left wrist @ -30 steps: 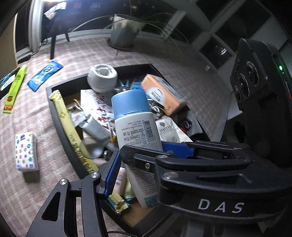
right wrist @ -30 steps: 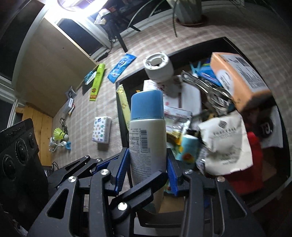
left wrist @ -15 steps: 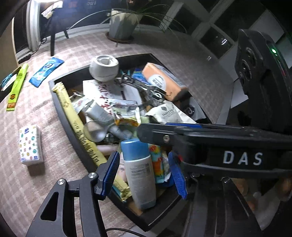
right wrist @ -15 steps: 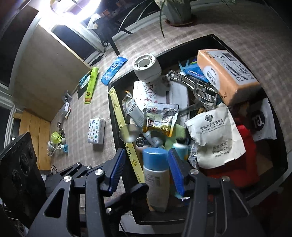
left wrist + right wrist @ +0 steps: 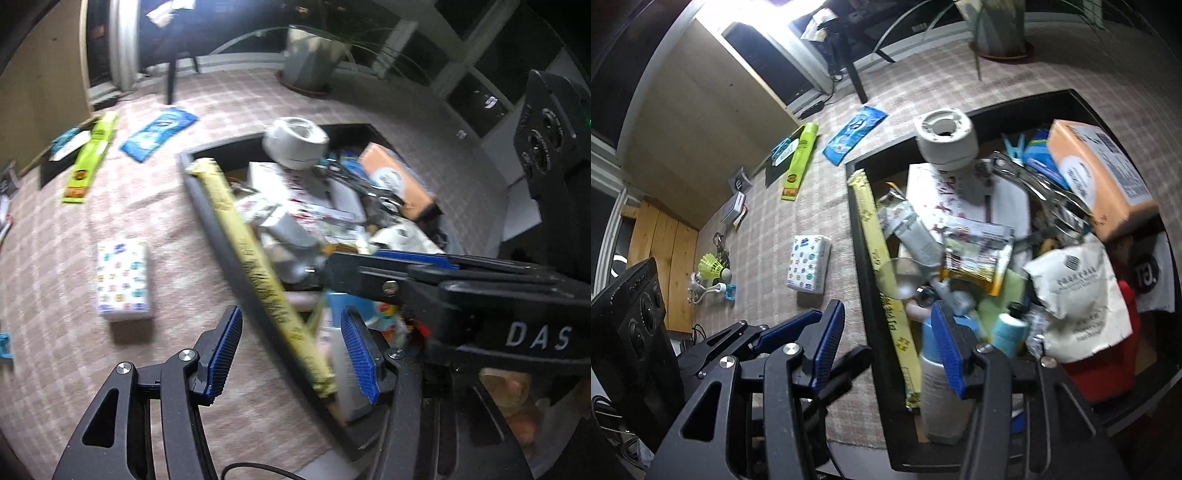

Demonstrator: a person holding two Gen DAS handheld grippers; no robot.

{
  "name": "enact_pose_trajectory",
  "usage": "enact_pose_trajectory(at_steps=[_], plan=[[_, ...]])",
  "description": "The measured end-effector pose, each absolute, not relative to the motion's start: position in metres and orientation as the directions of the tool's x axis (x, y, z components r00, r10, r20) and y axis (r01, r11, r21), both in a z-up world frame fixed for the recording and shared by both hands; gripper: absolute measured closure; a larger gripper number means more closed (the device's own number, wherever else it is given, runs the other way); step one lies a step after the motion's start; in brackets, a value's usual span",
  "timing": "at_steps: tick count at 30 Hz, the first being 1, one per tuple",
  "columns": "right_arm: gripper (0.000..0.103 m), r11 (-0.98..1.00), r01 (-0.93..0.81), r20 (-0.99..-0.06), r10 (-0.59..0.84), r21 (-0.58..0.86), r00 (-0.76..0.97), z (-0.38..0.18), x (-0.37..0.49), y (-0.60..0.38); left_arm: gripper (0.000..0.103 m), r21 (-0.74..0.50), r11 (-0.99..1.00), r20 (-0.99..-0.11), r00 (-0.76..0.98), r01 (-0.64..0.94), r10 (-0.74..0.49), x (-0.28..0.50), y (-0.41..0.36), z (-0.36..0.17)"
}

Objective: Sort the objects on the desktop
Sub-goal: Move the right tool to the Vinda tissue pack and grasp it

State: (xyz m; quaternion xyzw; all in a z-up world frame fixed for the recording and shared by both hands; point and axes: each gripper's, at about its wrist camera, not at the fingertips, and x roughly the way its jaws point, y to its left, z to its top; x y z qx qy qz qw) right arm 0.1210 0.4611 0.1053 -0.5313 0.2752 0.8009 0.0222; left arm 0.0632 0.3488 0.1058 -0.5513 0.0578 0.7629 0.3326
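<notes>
White "DAS" on right gripper (image 5: 535, 336) (wide, empty); left gripper (image 5: 291, 354) wide too.

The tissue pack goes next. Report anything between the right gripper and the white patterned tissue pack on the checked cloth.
Nothing visible blocks it. Only bare checked cloth lies between the open right gripper and the white patterned tissue pack. The left gripper's fingers sit nearer the camera, off that line.

Both views are dim, lit mainly by a harsh white glare at the top edge. Motion blur smears the black tray (image 5: 207, 206) and its contents, and the tissue pack (image 5: 123, 278) casts a soft shadow. Fisheye distortion curves everything toward the dark, vignetted corners.
</notes>
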Motion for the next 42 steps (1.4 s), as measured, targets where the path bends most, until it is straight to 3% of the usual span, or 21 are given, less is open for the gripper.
enact_pose_trajectory(at_steps=[15, 27, 42], plan=[[0.055, -0.876, -0.218, -0.851, -0.312, 0.430, -0.422, 0.103, 0.063, 0.400, 0.050, -0.183, -0.876, -0.895, -0.294, -0.446, 0.337, 0.021, 0.282, 0.103], [0.055, -0.889, -0.198, -0.877, -0.331, 0.413, -0.347, 0.078, 0.005, 0.364, 0.050, -0.211, -0.928, -0.910, -0.285, -0.308, 0.301, -0.032, 0.225, 0.076], [0.055, -0.869, -0.270, -0.901, -0.352, 0.416, -0.255, 0.030, -0.020, 0.358, 0.050, -0.247, -0.885, -0.928, -0.166, -0.395, 0.333, -0.040, 0.249, 0.031]])
